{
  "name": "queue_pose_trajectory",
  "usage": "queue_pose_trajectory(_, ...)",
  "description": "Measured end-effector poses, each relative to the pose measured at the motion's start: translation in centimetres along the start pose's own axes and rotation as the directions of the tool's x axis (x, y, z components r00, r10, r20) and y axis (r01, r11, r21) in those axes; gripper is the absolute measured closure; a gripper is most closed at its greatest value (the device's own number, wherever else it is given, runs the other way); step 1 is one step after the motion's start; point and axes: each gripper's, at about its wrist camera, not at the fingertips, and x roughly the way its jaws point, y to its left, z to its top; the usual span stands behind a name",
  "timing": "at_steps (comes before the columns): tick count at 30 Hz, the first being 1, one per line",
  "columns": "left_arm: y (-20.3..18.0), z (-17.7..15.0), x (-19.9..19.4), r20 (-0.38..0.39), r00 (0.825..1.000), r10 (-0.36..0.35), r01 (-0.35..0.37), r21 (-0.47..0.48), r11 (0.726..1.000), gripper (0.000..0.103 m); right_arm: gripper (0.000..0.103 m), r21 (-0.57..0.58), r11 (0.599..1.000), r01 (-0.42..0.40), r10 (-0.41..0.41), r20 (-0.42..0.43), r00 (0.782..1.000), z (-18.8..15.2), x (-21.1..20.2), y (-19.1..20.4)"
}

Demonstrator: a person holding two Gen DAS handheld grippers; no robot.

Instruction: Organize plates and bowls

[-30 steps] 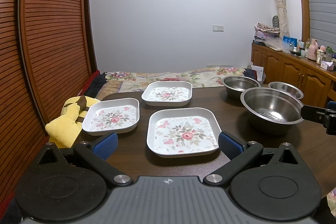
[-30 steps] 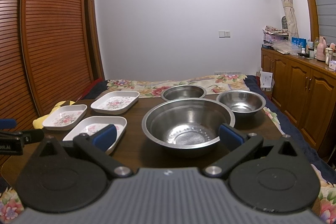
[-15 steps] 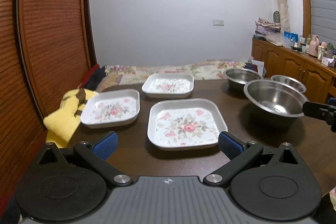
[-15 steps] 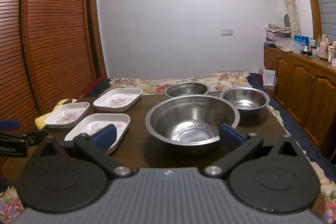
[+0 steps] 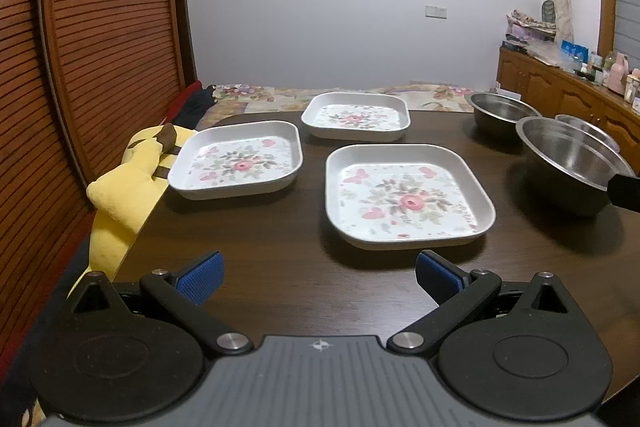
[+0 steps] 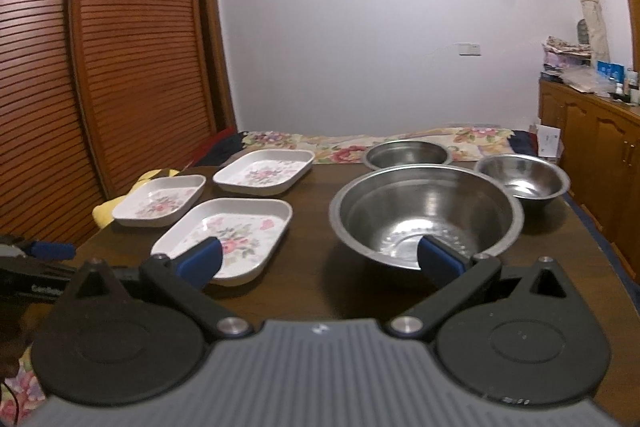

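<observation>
Three white square plates with flower prints lie on the dark wooden table (image 5: 280,267): a near one (image 5: 408,199), a left one (image 5: 238,159) and a far one (image 5: 356,117). Three steel bowls stand to the right: a large one (image 6: 426,213), a far one (image 6: 406,153) and a smaller one (image 6: 522,179). My left gripper (image 5: 320,277) hovers open just short of the near plate. My right gripper (image 6: 320,261) is open in front of the large bowl, with its right fingertip over the bowl's near rim.
A yellow plush toy (image 5: 124,187) hangs over the table's left edge beside the slatted wooden doors (image 5: 80,67). A flowered bedspread (image 6: 400,141) lies beyond the table. A wooden cabinet (image 6: 592,163) with clutter on top runs along the right wall.
Both grippers have tipped downward and come closer to the table. The plates and bowls sit larger and lower in view. Nothing was taken hold of.
</observation>
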Motion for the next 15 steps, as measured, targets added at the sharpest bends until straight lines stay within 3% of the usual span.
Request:
queue_pose_trajectory(11, 2.1, 0.4, 0.7, 0.004, 1.000, 0.005, -0.005, 0.012, 1.000, 0.000, 0.001, -0.073, 0.993, -0.092, 0.089, -0.038, 0.995, 0.8, 1.7, 3.2)
queue_pose_trajectory(15, 2.9, 0.8, 0.9, 0.010, 1.000, -0.007, 0.007, 0.017, 1.000, 0.000, 0.011, -0.075, 0.990, -0.122, 0.117, -0.066, 0.991, 0.8, 2.9, 4.0)
